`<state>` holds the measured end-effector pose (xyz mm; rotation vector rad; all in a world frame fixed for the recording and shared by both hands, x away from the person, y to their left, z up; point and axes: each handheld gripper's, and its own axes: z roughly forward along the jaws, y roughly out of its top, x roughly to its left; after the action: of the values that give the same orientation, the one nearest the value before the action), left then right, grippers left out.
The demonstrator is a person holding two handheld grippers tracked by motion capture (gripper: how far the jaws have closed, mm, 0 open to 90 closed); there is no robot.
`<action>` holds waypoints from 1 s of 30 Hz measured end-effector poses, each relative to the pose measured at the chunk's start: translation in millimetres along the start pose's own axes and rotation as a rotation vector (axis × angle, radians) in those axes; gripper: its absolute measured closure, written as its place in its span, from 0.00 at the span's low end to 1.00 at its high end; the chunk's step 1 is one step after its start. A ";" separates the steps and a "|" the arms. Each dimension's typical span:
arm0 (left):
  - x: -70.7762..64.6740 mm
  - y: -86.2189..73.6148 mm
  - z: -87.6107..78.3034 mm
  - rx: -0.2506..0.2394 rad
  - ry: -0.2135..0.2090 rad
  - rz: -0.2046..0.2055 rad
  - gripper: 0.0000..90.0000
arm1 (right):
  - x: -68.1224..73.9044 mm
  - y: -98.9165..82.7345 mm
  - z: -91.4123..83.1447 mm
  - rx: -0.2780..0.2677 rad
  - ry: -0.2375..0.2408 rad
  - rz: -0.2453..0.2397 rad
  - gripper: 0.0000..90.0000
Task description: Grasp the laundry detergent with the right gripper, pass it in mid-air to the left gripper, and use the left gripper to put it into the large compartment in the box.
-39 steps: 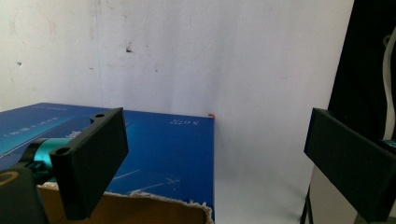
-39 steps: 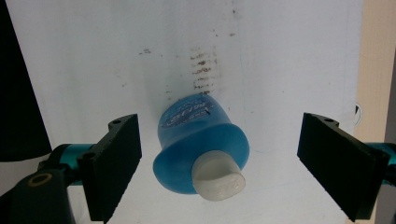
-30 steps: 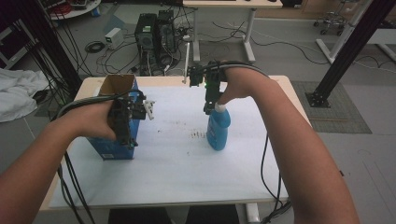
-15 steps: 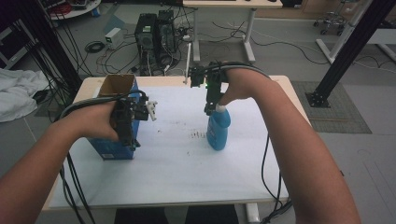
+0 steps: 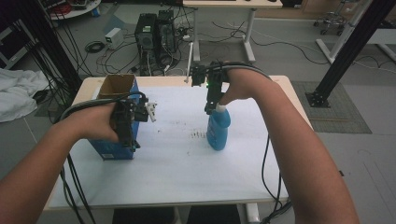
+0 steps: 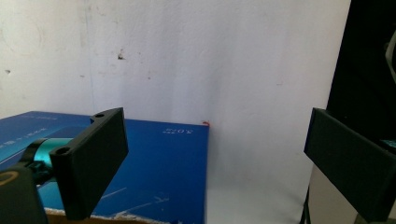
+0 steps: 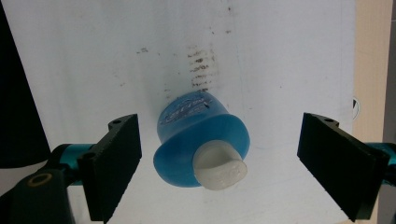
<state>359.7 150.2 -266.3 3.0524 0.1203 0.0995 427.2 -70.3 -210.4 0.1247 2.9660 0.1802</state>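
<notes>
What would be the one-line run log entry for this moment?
left gripper: open, over blue box | right gripper: open, above blue bottle, white cap between jaws, untouched | bottle upright on table

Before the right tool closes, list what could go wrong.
1. The blue bottle stands tall and narrow; its white cap sits nearer one jaw of the open right tool, so that jaw may hit first and tip it.
2. The open left tool is beside the blue box and could nudge it.

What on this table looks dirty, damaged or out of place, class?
The white table has dark smudges just left of the upright blue bottle. The blue box shows scuffed lower edges. Nothing is spilled or tipped over.
</notes>
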 end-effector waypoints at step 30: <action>-10.3 2.3 -0.1 -0.038 0.019 -0.001 0.07 | -28.9 -35.1 2.9 -0.493 -0.120 0.394 0.14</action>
<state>349.7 147.1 -266.7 3.0141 0.1196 0.1296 453.5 -107.4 -213.1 0.6235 2.6503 0.9023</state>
